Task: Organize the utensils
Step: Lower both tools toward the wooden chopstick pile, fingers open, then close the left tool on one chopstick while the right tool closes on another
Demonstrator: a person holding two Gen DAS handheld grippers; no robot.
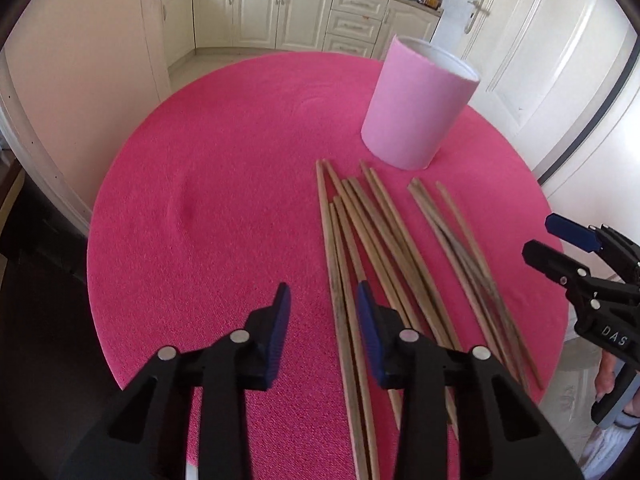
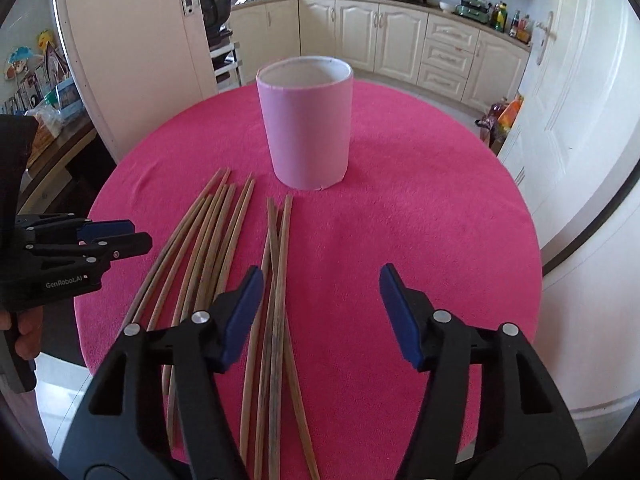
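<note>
Black arms with blue pads fill the bottom of each wrist view. In the left wrist view the left tool (image 1: 322, 300) has its jaws apart over bare pink cloth near the counter's near edge, nothing between them; its right-hand pad sits over the leftmost sticks of the wooden chopsticks (image 1: 360, 248), and whether it touches them cannot be told. In the right wrist view the right tool (image 2: 322, 284) also stands apart, wider than the left, with a few sticks of the smaller bunch passing between its jaws near its left pad, unclamped. No earlier picture is given, so only this stance is told.

Each tool shows at the side of the other's view, with part of a hand (image 2: 24, 336) under the left one.

Beyond the tools the chopsticks (image 2: 224, 264) lie flat on the pink cloth of the round counter (image 1: 208, 184), running from the near edge toward the middle. They form two loose groups: a larger fan on the left and a smaller crossed bunch just beside it on the right.

Past their far tips stands a pale pink cylinder holder (image 2: 306, 120), upright, open at the top, white inside, close to the tips but apart from them, toward the counter's far edge.

Farthest off are cream kitchen cabinets (image 2: 400, 44) with pots and bottles on top, and a white door (image 1: 516, 40)
</note>
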